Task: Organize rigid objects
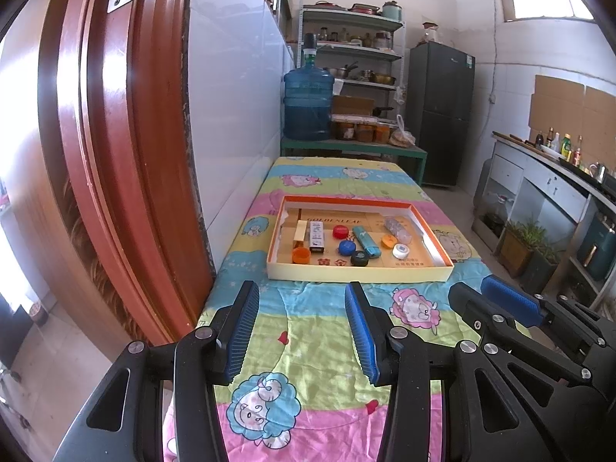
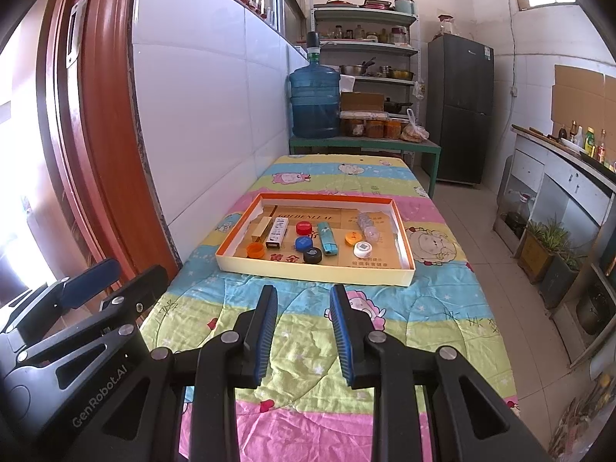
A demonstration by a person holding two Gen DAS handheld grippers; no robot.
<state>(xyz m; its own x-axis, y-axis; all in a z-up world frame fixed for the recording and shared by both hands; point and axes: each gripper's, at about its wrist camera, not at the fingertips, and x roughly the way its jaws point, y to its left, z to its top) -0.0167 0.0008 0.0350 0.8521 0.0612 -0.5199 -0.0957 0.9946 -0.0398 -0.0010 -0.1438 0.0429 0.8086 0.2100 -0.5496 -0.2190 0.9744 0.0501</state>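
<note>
A shallow cardboard tray (image 1: pixel 358 273) (image 2: pixel 308 266) with an orange rim lies on the cartoon-print cloth. Inside it are a cream box (image 1: pixel 300 231), a black-and-white box (image 1: pixel 316 235) (image 2: pixel 278 234), an orange cap (image 1: pixel 301 255) (image 2: pixel 255 249), a red cap (image 1: pixel 340 231) (image 2: pixel 303 228), a blue cap (image 1: pixel 346 247) (image 2: pixel 303 243), a black cap (image 1: pixel 360 258) (image 2: pixel 312 256), a teal lighter (image 1: pixel 365 240) (image 2: pixel 327 242), a white cap (image 1: pixel 400 250) (image 2: pixel 362 249) and a clear bottle (image 1: pixel 398 229) (image 2: pixel 367 227). My left gripper (image 1: pixel 302 288) hovers open short of the tray. Beside it my right gripper (image 2: pixel 304 292) stands narrowly open and empty.
A red-brown door (image 1: pixel 115 154) and a tiled wall (image 1: pixel 238 115) run along the table's left side. Behind the table are a blue water jug (image 1: pixel 308 104) on a green bench, shelves and a dark fridge (image 1: pixel 441 111). A counter (image 2: pixel 558 177) lines the right.
</note>
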